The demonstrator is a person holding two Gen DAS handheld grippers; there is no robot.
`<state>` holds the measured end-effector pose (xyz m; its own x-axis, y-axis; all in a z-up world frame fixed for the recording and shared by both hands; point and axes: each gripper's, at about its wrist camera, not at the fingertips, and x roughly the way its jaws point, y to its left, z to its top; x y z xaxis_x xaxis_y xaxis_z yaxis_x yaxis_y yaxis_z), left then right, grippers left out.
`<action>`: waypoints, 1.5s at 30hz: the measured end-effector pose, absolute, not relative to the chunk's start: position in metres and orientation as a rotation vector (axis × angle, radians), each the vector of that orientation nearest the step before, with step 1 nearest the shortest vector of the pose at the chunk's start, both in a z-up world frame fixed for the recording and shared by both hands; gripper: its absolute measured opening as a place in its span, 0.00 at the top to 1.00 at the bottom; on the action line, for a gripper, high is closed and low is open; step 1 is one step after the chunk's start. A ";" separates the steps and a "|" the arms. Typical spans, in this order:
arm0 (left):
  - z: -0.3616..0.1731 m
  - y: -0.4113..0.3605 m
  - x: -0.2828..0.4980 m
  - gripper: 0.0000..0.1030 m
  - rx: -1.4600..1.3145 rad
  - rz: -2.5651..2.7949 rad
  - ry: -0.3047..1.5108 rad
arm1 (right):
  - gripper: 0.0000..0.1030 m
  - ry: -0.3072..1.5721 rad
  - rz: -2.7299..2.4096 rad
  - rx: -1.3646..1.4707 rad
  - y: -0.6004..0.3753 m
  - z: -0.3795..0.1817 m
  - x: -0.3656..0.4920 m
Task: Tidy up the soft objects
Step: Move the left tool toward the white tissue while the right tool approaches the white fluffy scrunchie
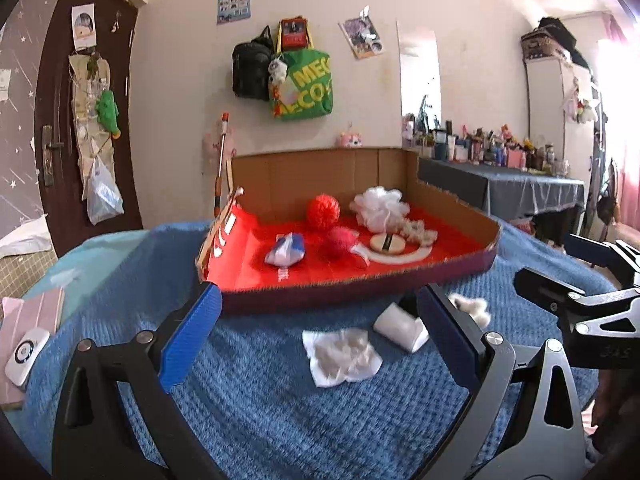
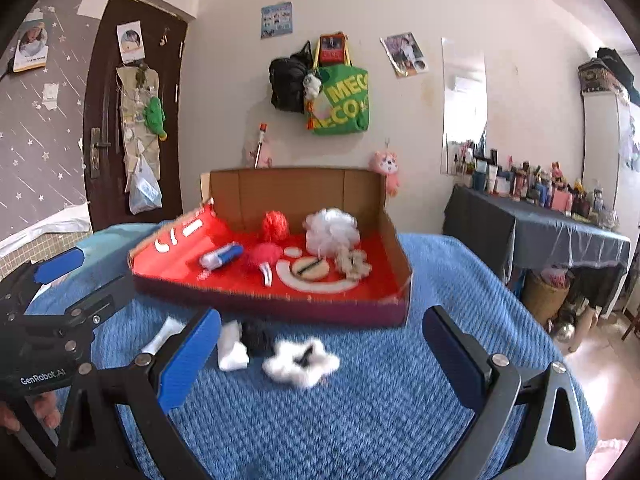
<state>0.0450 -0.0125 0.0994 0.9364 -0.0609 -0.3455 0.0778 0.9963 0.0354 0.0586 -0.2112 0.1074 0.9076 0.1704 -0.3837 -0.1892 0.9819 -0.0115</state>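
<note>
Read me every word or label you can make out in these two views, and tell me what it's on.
"GenRobot.AI": black body of the left tool.
"MEG", "ECO" (partly cut off): green fabric tote bag on the wall.
White lettering on the red cardboard box flap: unreadable.
Wall posters, bottle labels: too small.

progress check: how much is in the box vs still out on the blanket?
Done: red pom-pom, white mesh puff and round beige powder puff lie in the red-lined cardboard box. In hand: nothing; left gripper and right gripper are open. Left: white fluffy star, white folded pad and tissue remain outside.
</note>
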 end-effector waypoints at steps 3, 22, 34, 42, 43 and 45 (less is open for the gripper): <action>0.091 -0.009 0.046 0.03 0.037 -0.070 0.379 | 0.00 0.426 0.177 -0.044 -0.214 0.093 0.059; 0.066 -0.012 0.052 0.03 0.032 -0.088 0.498 | 0.00 0.544 0.179 -0.007 -0.218 0.057 0.064; 0.064 -0.014 0.057 0.03 0.036 -0.092 0.533 | 0.00 0.574 0.184 0.004 -0.218 0.052 0.071; 0.065 -0.012 0.066 0.03 0.038 -0.105 0.580 | 0.00 0.615 0.197 -0.003 -0.219 0.051 0.081; 0.065 -0.012 0.067 0.03 0.041 -0.105 0.583 | 0.00 0.619 0.197 0.000 -0.220 0.051 0.082; 0.066 -0.012 0.070 0.03 0.052 -0.100 0.588 | 0.00 0.626 0.198 0.007 -0.222 0.052 0.085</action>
